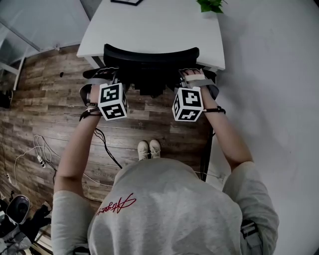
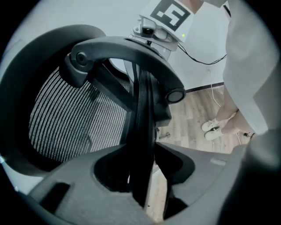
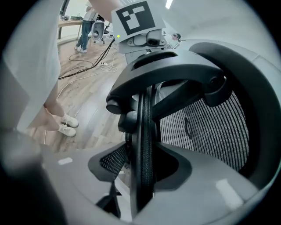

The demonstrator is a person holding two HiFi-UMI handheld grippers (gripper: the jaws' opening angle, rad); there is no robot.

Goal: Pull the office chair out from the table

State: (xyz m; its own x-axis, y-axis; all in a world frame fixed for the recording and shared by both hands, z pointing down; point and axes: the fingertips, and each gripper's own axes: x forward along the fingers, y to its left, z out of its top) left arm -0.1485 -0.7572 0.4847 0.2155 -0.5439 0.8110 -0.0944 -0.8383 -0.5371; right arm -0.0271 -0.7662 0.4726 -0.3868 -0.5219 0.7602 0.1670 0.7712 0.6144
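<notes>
The black office chair (image 1: 149, 57) stands tucked under the white table (image 1: 149, 25), with its curved backrest top toward me. My left gripper (image 1: 105, 75) sits on the backrest's left edge and my right gripper (image 1: 193, 75) on its right edge. In the left gripper view the black frame edge (image 2: 142, 101) runs between the jaws of the left gripper (image 2: 144, 147), and both tips touch it. The right gripper view shows the same: the ribbed edge (image 3: 144, 110) is pinched by the right gripper (image 3: 141, 147). Mesh (image 3: 206, 127) fills the backrest.
A white wall (image 1: 274, 74) rises close on the right. Cables (image 1: 104, 144) trail over the wood floor near my shoes (image 1: 148, 148). A potted plant (image 1: 212, 6) stands at the table's far edge. A black pole (image 1: 207, 154) stands by my right arm.
</notes>
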